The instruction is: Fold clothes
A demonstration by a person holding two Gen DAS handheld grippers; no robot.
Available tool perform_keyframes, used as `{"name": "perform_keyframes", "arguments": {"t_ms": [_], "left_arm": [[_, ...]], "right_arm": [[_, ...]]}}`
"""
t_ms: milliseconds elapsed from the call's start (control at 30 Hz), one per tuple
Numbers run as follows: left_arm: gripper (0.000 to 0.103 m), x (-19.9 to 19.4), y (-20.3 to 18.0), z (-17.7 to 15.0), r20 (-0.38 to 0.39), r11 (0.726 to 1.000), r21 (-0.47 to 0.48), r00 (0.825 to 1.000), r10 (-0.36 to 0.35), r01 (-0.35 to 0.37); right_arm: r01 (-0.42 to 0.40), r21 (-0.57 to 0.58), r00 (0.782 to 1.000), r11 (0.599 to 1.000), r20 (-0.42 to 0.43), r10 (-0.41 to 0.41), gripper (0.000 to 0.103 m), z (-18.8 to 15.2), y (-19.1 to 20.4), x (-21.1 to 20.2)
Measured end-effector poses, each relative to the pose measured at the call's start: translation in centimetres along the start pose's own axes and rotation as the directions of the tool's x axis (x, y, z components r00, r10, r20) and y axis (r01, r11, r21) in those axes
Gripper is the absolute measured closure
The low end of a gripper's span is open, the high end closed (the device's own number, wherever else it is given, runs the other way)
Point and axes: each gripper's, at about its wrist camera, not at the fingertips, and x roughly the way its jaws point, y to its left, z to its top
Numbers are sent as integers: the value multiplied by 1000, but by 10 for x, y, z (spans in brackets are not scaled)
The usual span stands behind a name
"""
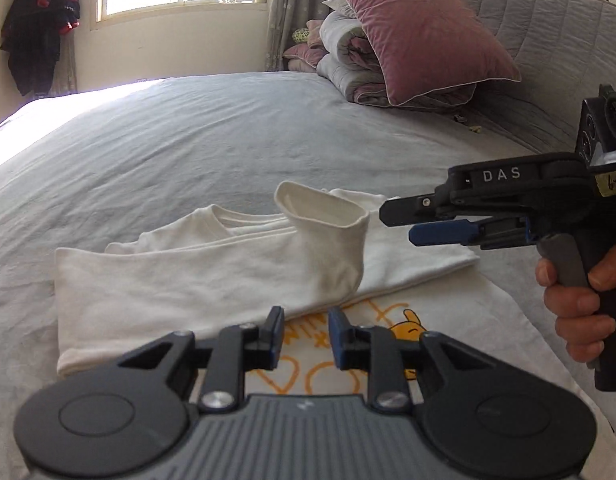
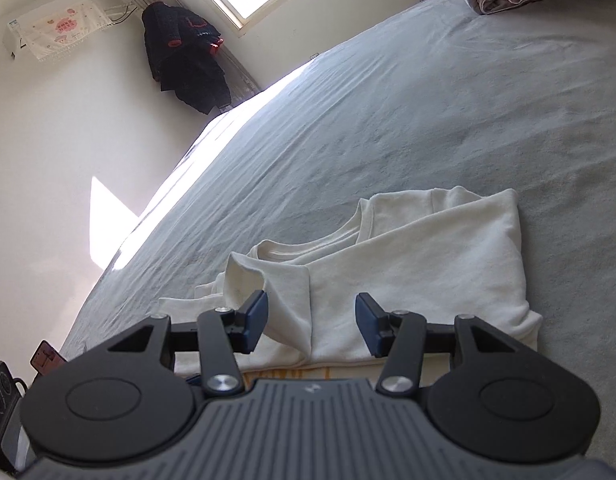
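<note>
A white T-shirt [image 1: 188,272] lies partly folded on the grey bed sheet [image 1: 188,140], its yellow cartoon print [image 1: 407,328] showing near me. One sleeve [image 1: 327,236] stands up, its cuff gaping. My left gripper [image 1: 306,332] hovers over the shirt's near part, open by a narrow gap with nothing between its fingers. To the right of the sleeve, a hand holds my right gripper [image 1: 399,226]. In the right wrist view that gripper [image 2: 311,314] is wide open just above the shirt [image 2: 427,264], with the raised sleeve [image 2: 248,280] by its left finger.
A pink pillow [image 1: 419,32] leans on folded quilts [image 1: 347,68] against the grey padded headboard [image 1: 547,60]. A dark jacket [image 1: 40,20] hangs by the window. A phone [image 2: 48,356] sits at the bed's edge. Bare sheet stretches beyond the shirt.
</note>
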Motion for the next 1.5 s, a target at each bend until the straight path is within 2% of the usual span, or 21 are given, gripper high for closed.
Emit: {"name": "perform_keyframes", "arguments": {"t_ms": [100,200,267,400,533,633,833,867,900,933,1033,1133,1300,1500], "left_arm": [[78,-13,37,0,14,989,-110,995,98,-96],[80,-15,75,-8,11,963,-228,989,149,-143],[80,-11,92,-11,1,948,-272,985,172,-166],[82,-6,113,-7,-6,923,-337,981,196,-187],[82,-6,127,-2,2,899,-401,981,193,-176],[82,-5,130,-1,1,892,-418,982,191,-173],[82,-3,135,-2,-8,883,-431,979,203,-186],[82,-2,136,-2,-9,881,-433,979,205,-188],[82,-2,137,-3,-11,880,-435,978,207,-191],[82,-2,138,-3,-12,878,-438,978,209,-193],[82,-1,141,-4,-16,872,-446,976,215,-200],[87,-1,145,-4,-16,859,-464,971,238,-218],[90,-3,153,-3,1,841,-496,968,252,-218],[91,-8,151,-2,26,839,-508,970,240,-194]], "right_arm": [[5,49,1000,999,-17,-4,50,-2,-3,15],[-2,91,1000,996,-14,3,50,-4,-4,15],[-24,108,1000,994,7,24,50,-5,-2,9],[-43,124,999,991,25,40,50,-1,3,1],[-51,103,998,993,43,46,48,-3,13,0],[-4,32,999,999,50,3,45,-7,24,5],[154,-70,988,986,42,-151,46,-12,32,39],[189,-93,982,978,40,-186,51,-12,34,44],[231,-124,973,965,38,-228,76,-12,38,49],[272,-155,962,950,37,-269,95,-12,42,53],[287,-206,958,936,82,-276,95,-5,57,51],[266,-237,961,934,136,-240,95,13,81,40],[218,-306,969,927,180,-168,95,49,134,26],[184,-382,971,906,213,-108,95,74,183,19]]}}
